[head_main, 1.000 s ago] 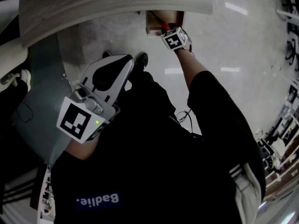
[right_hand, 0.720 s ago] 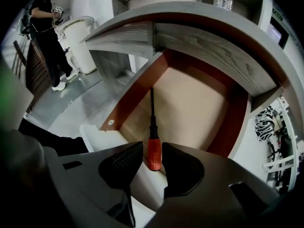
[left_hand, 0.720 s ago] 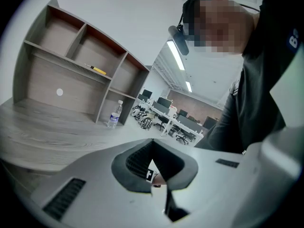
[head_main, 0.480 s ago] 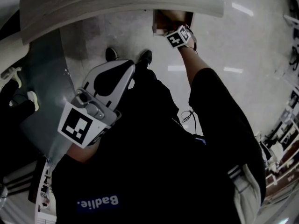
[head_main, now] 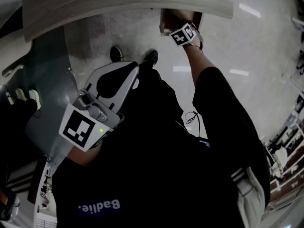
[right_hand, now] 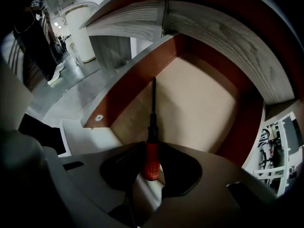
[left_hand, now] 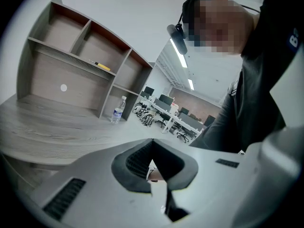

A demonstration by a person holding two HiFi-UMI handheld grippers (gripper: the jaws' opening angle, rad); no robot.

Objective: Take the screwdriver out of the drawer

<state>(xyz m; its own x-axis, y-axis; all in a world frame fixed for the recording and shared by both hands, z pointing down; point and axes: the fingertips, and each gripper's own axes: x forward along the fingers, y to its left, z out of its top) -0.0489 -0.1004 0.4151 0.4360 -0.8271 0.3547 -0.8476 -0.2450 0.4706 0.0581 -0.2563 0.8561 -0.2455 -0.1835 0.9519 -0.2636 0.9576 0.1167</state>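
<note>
Right gripper (right_hand: 152, 151) points down into the open drawer (right_hand: 202, 108). Its jaws, just closing, straddle the red handle of the screwdriver (right_hand: 152, 122) lying inside, without pinching it. Left gripper (left_hand: 152, 142) has its jaws together.

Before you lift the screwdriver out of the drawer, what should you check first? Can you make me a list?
1. Drawer pulled out: ok. The drawer stands open under the tabletop.
2. Screwdriver between the jaws: ok. The red handle of the screwdriver lies between the jaws of the right gripper, which have just been closing.
3. Pads pressing on the handle: cannot tell.
4. Nothing lying on the screwdriver: ok. It lies alone on the drawer floor.
5. Other gripper out of the way: ok. The left gripper is shut, empty and away from the drawer.
</note>
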